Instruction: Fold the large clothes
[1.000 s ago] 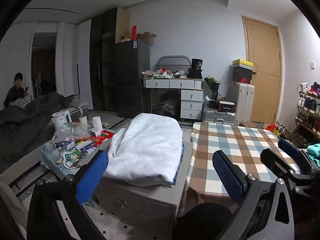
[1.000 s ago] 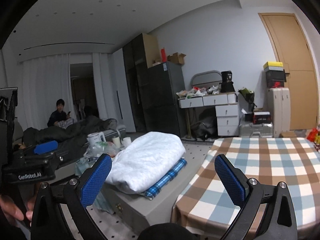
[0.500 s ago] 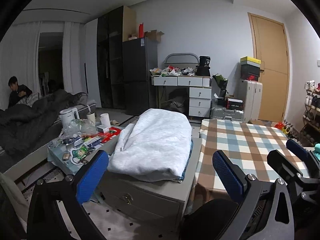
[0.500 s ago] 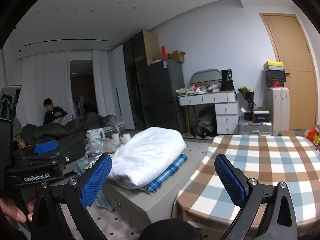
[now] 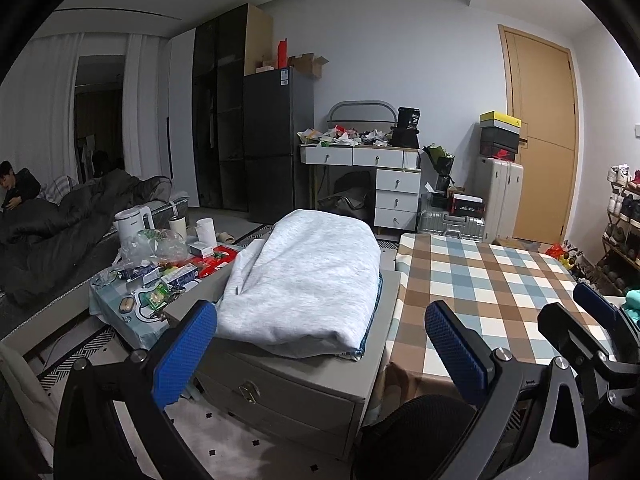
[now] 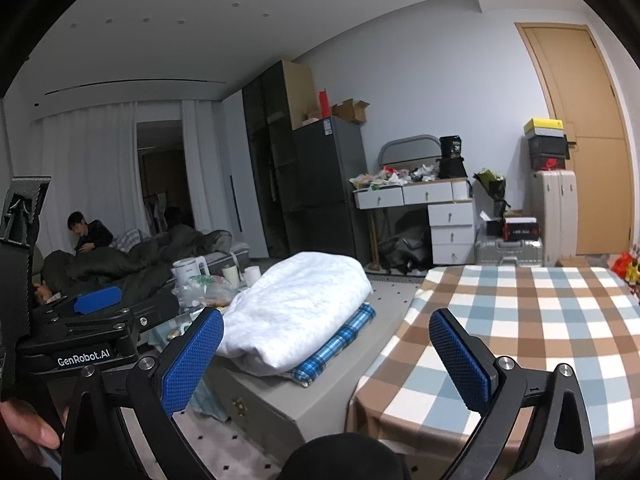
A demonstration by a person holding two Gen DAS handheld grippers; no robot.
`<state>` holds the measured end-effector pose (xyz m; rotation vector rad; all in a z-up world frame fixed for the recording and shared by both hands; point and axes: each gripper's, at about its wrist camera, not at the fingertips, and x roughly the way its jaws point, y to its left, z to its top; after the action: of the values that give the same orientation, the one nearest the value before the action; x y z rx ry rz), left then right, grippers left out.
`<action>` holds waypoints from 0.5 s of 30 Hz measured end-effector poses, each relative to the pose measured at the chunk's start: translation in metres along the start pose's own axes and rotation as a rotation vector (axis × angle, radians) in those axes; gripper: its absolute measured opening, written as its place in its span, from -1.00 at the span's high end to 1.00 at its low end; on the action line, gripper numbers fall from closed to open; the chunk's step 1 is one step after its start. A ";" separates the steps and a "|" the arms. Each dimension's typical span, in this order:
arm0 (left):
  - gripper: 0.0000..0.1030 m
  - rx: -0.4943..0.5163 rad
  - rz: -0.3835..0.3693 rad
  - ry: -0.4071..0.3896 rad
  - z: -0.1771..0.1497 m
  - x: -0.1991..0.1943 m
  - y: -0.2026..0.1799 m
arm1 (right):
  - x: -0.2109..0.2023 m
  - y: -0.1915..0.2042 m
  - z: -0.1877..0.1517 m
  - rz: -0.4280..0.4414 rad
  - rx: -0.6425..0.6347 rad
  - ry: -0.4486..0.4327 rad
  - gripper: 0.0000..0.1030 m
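A folded light grey garment point(image 5: 308, 280) lies on a folded blue plaid cloth point(image 6: 340, 344) on top of a grey drawer cabinet point(image 5: 288, 384); the garment also shows in the right wrist view point(image 6: 296, 304). My left gripper point(image 5: 320, 352) is open and empty, held in the air in front of the cabinet. My right gripper point(image 6: 326, 356) is open and empty, just to the right of the left one, which shows at the left of its view point(image 6: 88, 320). Both are apart from the clothes.
A table with a brown, blue and white checked cloth point(image 5: 492, 284) stands right of the cabinet. A low table with a kettle, cups and packets point(image 5: 160, 256) is left of it. A person sits on a sofa point(image 5: 20, 192). A shoe rack point(image 5: 620, 220) is at the far right.
Both views have shifted slightly: the left gripper rose and drew back a little from the cabinet. The jaws stayed open and the clothes have not moved.
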<state>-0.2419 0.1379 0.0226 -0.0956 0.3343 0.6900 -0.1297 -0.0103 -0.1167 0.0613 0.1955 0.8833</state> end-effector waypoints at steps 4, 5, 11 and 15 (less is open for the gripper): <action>-0.97 0.003 0.006 -0.002 0.001 0.000 0.000 | 0.002 0.000 0.000 0.007 0.014 0.009 -1.00; -0.97 0.004 0.005 -0.003 0.001 0.000 0.000 | 0.002 0.000 -0.001 0.007 0.016 0.010 -1.00; -0.97 0.019 0.000 -0.001 0.002 -0.001 -0.003 | 0.004 0.003 0.000 0.011 0.014 0.005 -1.00; -0.97 0.020 0.000 -0.003 0.002 -0.004 -0.003 | 0.004 0.005 0.000 0.014 0.017 0.003 -1.00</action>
<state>-0.2422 0.1334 0.0253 -0.0756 0.3383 0.6866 -0.1305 -0.0040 -0.1172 0.0768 0.2058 0.8958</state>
